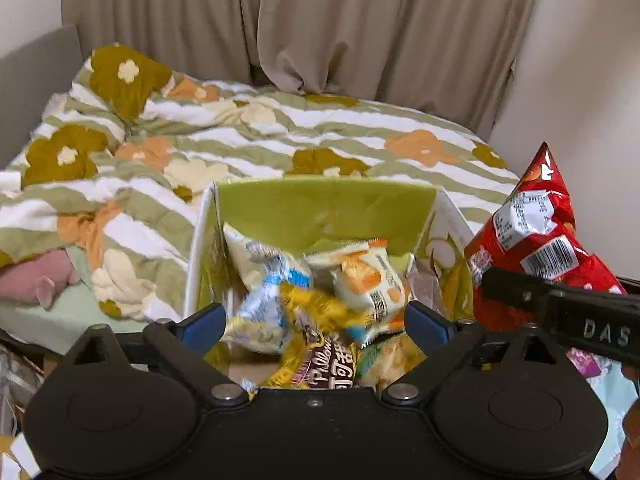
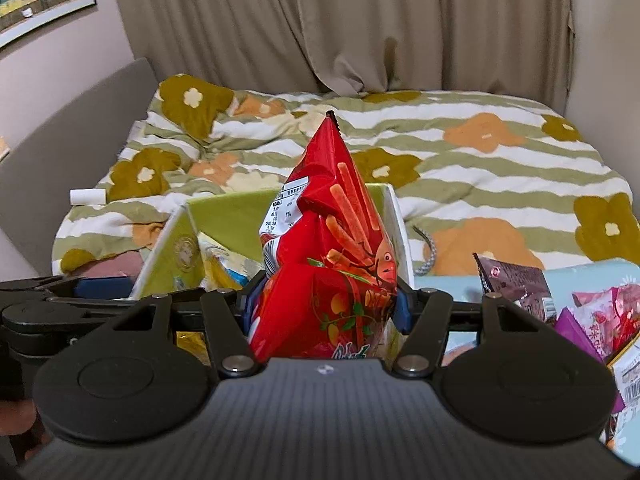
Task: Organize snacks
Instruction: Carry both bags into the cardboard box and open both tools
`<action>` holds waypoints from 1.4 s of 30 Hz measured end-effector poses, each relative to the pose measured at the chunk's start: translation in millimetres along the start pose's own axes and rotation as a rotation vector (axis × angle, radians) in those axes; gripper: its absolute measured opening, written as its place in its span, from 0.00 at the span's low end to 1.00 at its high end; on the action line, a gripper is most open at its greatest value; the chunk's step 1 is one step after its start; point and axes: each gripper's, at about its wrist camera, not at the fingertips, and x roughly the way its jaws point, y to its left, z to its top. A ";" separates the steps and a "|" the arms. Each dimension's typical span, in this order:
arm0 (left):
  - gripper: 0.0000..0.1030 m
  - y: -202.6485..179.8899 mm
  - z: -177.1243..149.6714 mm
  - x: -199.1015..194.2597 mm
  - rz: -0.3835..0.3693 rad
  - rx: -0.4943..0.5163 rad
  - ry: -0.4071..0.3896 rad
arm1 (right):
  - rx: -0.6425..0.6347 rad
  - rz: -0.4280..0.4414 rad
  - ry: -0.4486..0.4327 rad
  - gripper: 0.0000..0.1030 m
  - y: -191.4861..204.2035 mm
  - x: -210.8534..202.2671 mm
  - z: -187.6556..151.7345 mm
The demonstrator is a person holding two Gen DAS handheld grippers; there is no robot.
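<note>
A green cardboard box (image 1: 320,208) stands open in front of the bed and holds several snack packets, among them a white-and-orange one (image 1: 368,280). My left gripper (image 1: 316,316) hangs open over the box. A blurred yellow-and-brown packet (image 1: 320,352) lies loose between its blue pads (image 1: 204,322), which do not touch it. My right gripper (image 2: 324,308) is shut on a red bag of snack sticks (image 2: 332,240), held upright just right of the box (image 2: 232,216). The red bag (image 1: 536,232) also shows at the right of the left wrist view. The left gripper's fingers (image 2: 60,300) appear at the left edge of the right wrist view.
A bed with a flowered, striped quilt (image 1: 280,132) lies behind the box, with beige curtains (image 1: 320,20) beyond. More snack packets (image 2: 592,316) lie on a light blue surface (image 2: 448,280) at the right. A white roll (image 2: 86,197) rests on the quilt's left.
</note>
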 end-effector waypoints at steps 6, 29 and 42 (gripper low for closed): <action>0.95 3.8 -8.7 -6.8 0.024 -0.025 0.021 | 0.011 0.000 0.022 0.73 -7.2 7.9 -1.0; 0.95 16.0 5.6 6.9 0.125 -0.119 0.037 | -0.082 0.018 0.011 1.00 -7.0 68.9 23.4; 0.95 1.2 2.8 -20.6 0.137 -0.082 -0.016 | -0.078 0.032 -0.022 1.00 -6.6 39.6 17.2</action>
